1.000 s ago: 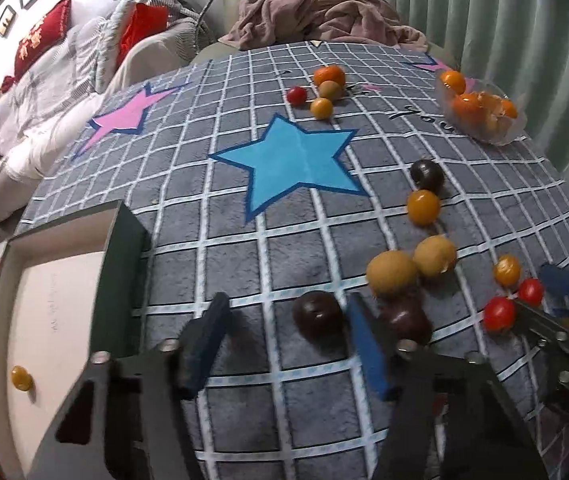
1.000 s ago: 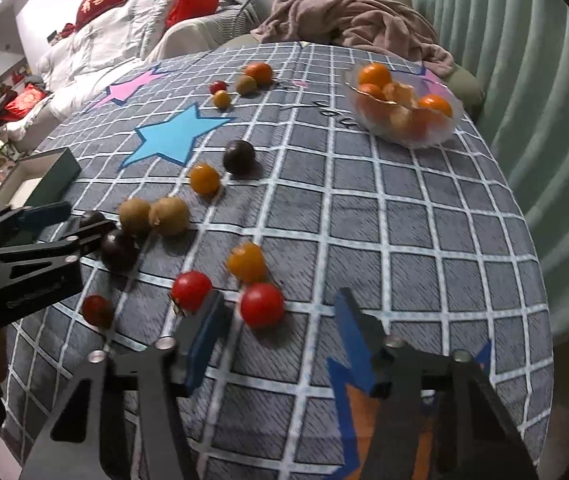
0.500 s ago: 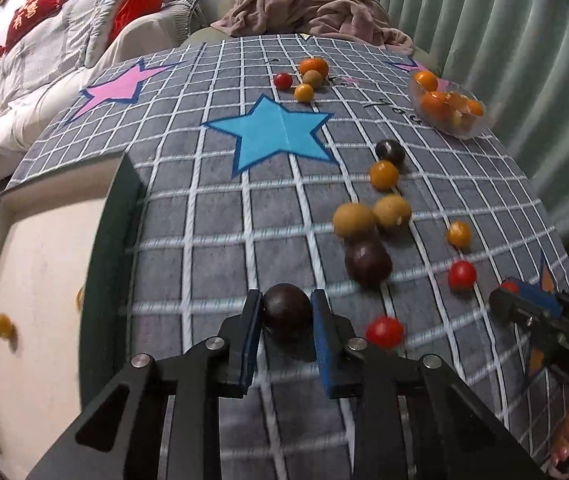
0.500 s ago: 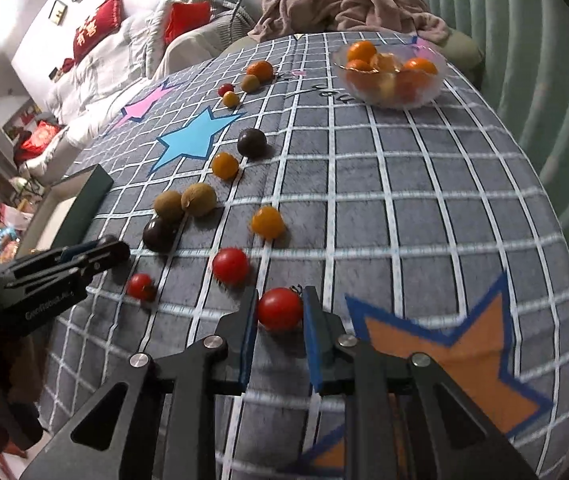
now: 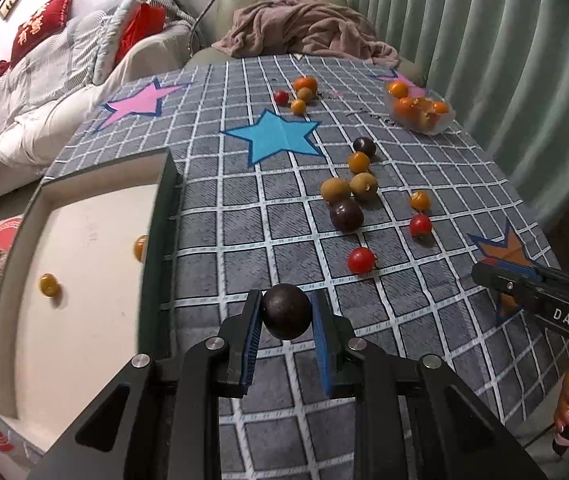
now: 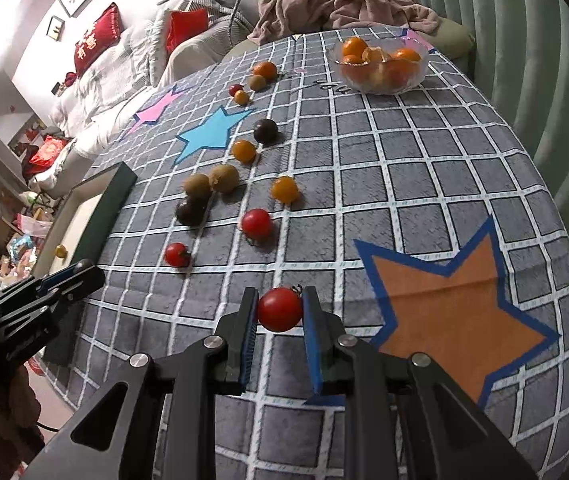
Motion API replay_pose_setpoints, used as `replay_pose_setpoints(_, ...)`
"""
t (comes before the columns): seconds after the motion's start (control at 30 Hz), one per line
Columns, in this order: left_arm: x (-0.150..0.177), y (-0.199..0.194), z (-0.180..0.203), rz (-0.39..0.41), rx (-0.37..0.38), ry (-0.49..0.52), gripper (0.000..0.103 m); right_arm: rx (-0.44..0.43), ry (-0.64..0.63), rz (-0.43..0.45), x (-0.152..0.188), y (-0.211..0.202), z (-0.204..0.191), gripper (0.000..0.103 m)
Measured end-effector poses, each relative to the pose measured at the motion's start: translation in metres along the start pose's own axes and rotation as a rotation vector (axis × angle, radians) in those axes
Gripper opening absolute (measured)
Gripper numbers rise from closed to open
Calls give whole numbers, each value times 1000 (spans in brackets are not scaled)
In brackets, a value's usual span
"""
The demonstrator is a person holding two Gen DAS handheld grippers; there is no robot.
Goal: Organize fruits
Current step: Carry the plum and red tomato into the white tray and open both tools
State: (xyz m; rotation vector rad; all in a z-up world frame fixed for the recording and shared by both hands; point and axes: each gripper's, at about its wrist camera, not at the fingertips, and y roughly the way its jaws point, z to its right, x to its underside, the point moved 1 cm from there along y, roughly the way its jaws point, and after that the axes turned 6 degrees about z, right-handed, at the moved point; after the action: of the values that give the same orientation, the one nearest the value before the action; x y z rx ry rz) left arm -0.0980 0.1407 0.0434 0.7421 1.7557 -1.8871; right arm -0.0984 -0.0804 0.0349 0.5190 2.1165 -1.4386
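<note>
My left gripper (image 5: 286, 312) is shut on a dark purple fruit (image 5: 286, 311) and holds it above the grid-patterned cloth, just right of the green box (image 5: 160, 216). My right gripper (image 6: 279, 309) is shut on a red tomato (image 6: 280, 309) and holds it above the cloth beside the orange star. Several loose fruits lie mid-table: red tomatoes (image 5: 361, 260), a dark fruit (image 5: 346, 215), brown ones (image 5: 335, 189) and small orange ones (image 5: 358, 162). The box holds two small yellow-orange fruits (image 5: 49, 284). The right gripper also shows at the right edge of the left wrist view (image 5: 484, 276).
A clear bowl of oranges (image 6: 380, 65) stands at the far right of the table. A small cluster of fruit (image 5: 299, 94) lies at the far side. A sofa with a blanket and cushions lies beyond. A curtain runs along the right.
Both grippers went from open to shut on their fruits, then lifted and drew back: the left took the dark fruit towards the box, the right took the red tomato.
</note>
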Motion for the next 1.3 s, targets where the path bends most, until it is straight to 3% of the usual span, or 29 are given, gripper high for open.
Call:
replay_pose_setpoints(0.43,6,-35,-43,62,-37,-66,26,-30,-74,26,-12,-16,-50,24)
replay_pose_setpoints(0.67,16,-39,-79,58,-80,-119,26,-58,-137,29,-19,-17,-91,24)
replay_pose_setpoints(0.93,26,-47,-123,70,-127,-189,26,-101,-209,5,-20,-3,-142,24)
replay_pose_setpoints(1.3,38,-42,-174,57,-246,-223,26,-175,-312,-65,-14,34,-220,24)
